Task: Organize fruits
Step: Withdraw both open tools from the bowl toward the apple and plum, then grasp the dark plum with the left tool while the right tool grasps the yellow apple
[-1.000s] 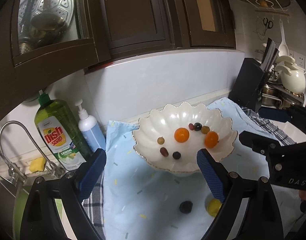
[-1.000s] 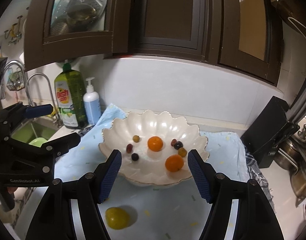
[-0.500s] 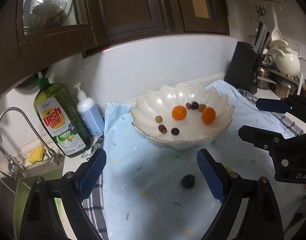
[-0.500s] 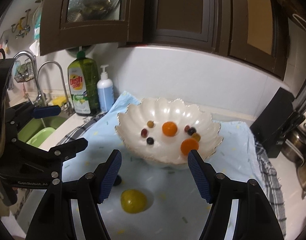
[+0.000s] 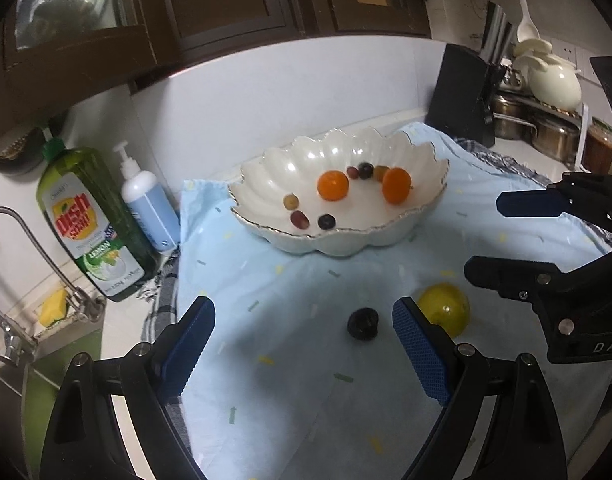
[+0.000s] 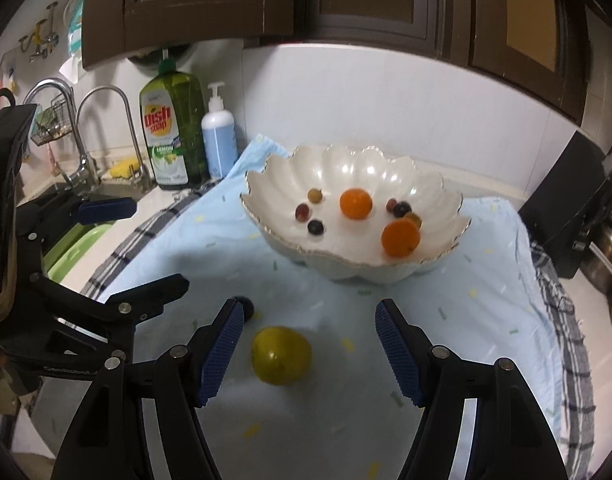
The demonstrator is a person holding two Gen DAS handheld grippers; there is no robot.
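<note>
Half hidden behind the right gripper's [image 6: 308, 344] left finger: a dark grape [image 5: 362, 323] on the blue cloth [image 6: 486, 320]. Beside it, a yellow fruit [image 6: 281, 355]. In the far scalloped bowl [image 5: 402, 236]: two oranges [image 6: 356, 203], several grapes. Both grippers' fingers wide, empty; left gripper [image 5: 303, 350] over the grape.

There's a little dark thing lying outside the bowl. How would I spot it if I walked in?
Find the scalloped white bowl on the light blue cloth. In front of it lie two loose fruits: a yellow fruit and, beside it, the dark fruit, smaller and nearly black.
</note>
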